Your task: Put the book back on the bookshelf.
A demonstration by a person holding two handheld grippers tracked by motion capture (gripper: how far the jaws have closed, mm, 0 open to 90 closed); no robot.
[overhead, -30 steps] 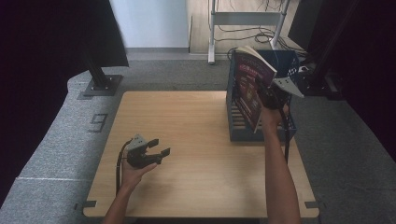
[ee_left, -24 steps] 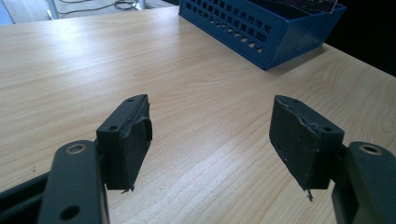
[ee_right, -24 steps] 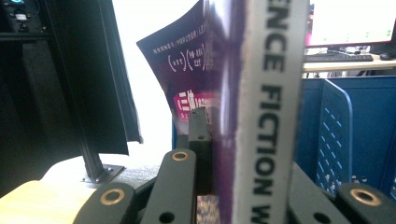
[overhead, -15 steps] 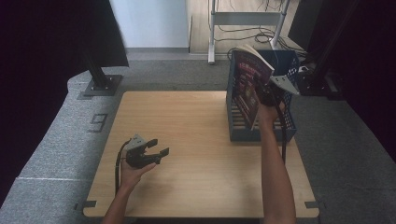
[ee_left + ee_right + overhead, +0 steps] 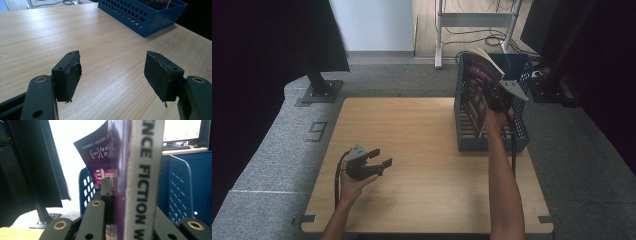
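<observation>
Room: grey carpet lay around a pale wooden worktop (image 5: 427, 150), with dark curtains at both sides and a metal stand (image 5: 439, 30) at the back.
Left gripper: the black two-jaw left gripper (image 5: 374, 157) rested low over the near left part of the worktop, jaws standing wide with nothing between them; its own view showed both worn pads (image 5: 72, 77) over bare wood.
Middle: that stretch of the worktop carried nothing, well apart from the rack.
Rack: a blue perforated plastic file rack (image 5: 492, 142) stood on the right part of the worktop, divided into slots; other flat items sat in it, too small to tell apart.
Book: a dark purple soft-cover book with a pale spine (image 5: 477, 92) stood nearly upright, its lower part inside the rack's left side and its top leaning above the rim.
Right gripper: the black right gripper (image 5: 494, 97) was clamped tight on the book (image 5: 120, 170) near the spine edge, jaws narrow.
Step in hand: judged as lowering the book into a slot.
Doing it well: keep the spine parallel to the dividers, lower straight until the bottom edge seats, and release only then, so the floppy cover does not catch or tip out.
</observation>
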